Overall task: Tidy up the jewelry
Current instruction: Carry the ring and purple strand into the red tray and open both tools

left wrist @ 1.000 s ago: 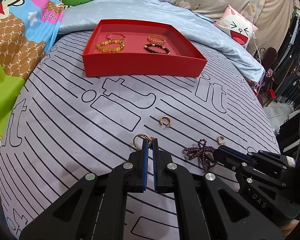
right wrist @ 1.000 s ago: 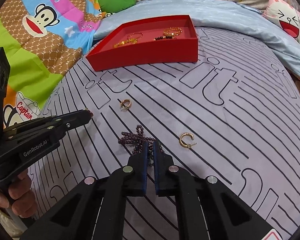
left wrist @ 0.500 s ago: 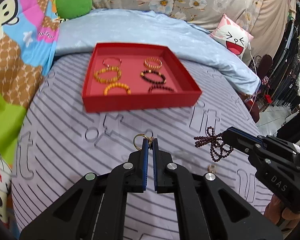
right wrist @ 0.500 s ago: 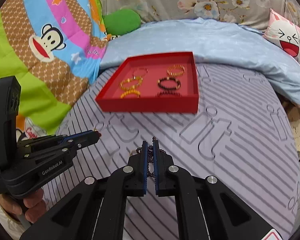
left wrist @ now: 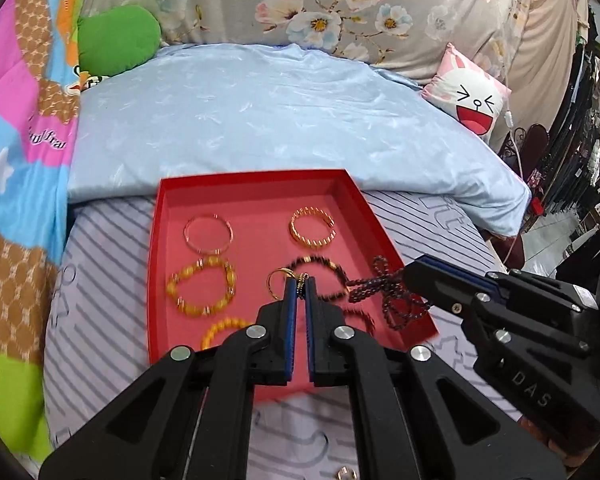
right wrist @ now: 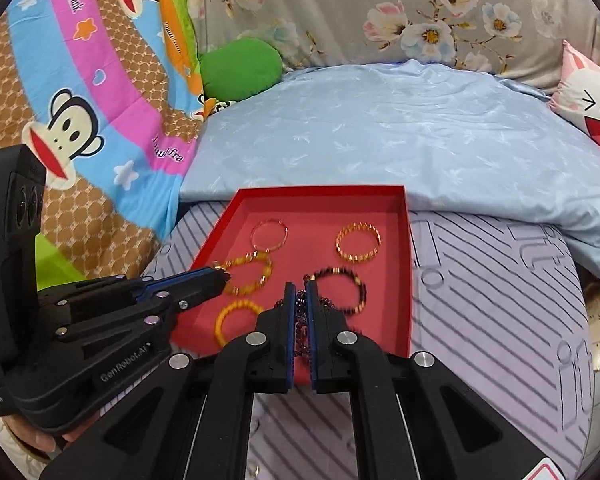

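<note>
A red tray (left wrist: 256, 184) (right wrist: 404, 272) on the striped bedspread holds several bracelets: a thin gold one (left wrist: 208, 233), a gold chain one (left wrist: 312, 227), amber beads (left wrist: 200, 286) and a dark bead one (right wrist: 342, 289). My left gripper (left wrist: 299, 280) is shut on a gold hoop earring (left wrist: 277, 280) above the tray's middle; it also shows in the right wrist view (right wrist: 218, 276). My right gripper (right wrist: 299, 286) is shut on a dark purple bead strand (left wrist: 384, 292) that hangs over the tray's right front part.
A light blue quilt (left wrist: 260, 112) lies just behind the tray. A green cushion (left wrist: 118, 38) and a cartoon blanket (right wrist: 72, 92) are at the left, a bunny pillow (left wrist: 472, 96) at the right. A small gold earring (left wrist: 346, 474) lies on the bedspread below my left gripper.
Both grippers have lifted off the bedspread with their pieces and moved forward to above the red tray, which now looks much nearer.
</note>
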